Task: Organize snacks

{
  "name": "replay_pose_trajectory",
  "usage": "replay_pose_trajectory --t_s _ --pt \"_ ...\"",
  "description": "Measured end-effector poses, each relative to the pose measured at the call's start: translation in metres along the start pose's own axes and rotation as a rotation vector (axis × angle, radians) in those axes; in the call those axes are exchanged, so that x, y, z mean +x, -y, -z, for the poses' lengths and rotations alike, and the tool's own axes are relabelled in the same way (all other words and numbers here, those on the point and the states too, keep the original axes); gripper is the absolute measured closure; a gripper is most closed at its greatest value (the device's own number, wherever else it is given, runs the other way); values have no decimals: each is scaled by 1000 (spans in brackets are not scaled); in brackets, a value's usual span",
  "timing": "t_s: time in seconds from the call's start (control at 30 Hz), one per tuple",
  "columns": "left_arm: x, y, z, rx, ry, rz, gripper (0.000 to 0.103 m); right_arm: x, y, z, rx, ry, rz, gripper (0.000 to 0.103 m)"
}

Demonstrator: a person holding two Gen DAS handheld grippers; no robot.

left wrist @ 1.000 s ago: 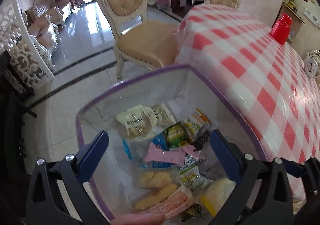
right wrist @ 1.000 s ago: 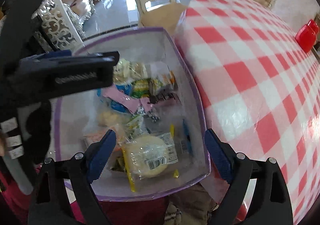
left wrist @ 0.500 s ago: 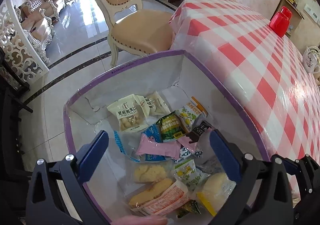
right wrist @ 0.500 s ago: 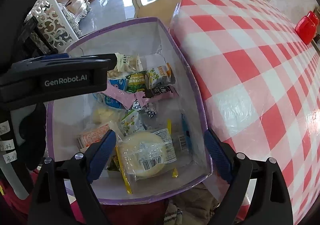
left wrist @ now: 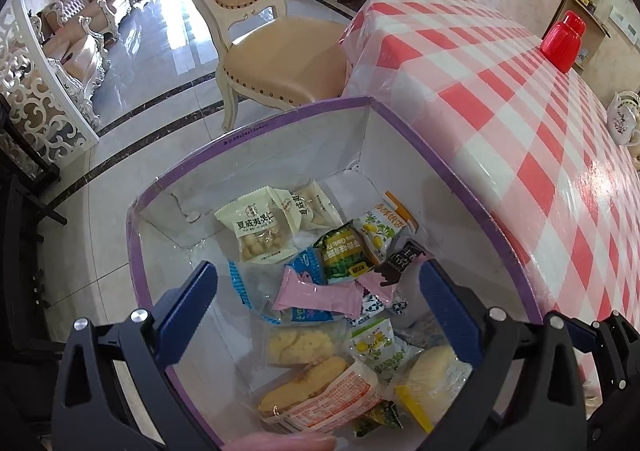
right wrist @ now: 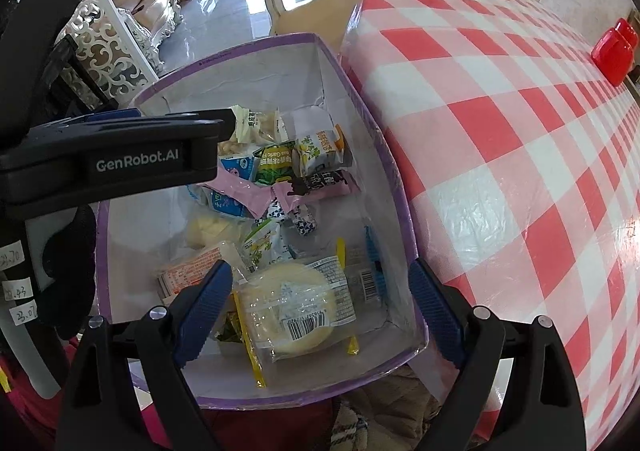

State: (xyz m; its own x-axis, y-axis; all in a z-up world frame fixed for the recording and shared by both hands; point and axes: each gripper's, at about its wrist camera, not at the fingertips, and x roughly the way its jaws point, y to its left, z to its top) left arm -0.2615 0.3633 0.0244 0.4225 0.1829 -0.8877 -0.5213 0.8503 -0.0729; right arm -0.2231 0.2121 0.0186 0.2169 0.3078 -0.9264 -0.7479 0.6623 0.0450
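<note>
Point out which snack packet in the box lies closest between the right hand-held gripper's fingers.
The round pale bun in clear wrap, barcode facing up, at the box's near end. It sits right between the open right hand-held gripper's fingers; the other packets lie farther back.

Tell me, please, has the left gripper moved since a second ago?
Yes. The left gripper has come down toward the snack box: the box fills more of its view and the chair sits higher in frame.
</note>
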Motion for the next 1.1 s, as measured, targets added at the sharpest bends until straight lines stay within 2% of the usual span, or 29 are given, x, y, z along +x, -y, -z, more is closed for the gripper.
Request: replay_pose_trajectory --t_s 1.1 --pt "9 0 2 0 -28 -10 2 8 -5 5 -8 -26 -9 16"
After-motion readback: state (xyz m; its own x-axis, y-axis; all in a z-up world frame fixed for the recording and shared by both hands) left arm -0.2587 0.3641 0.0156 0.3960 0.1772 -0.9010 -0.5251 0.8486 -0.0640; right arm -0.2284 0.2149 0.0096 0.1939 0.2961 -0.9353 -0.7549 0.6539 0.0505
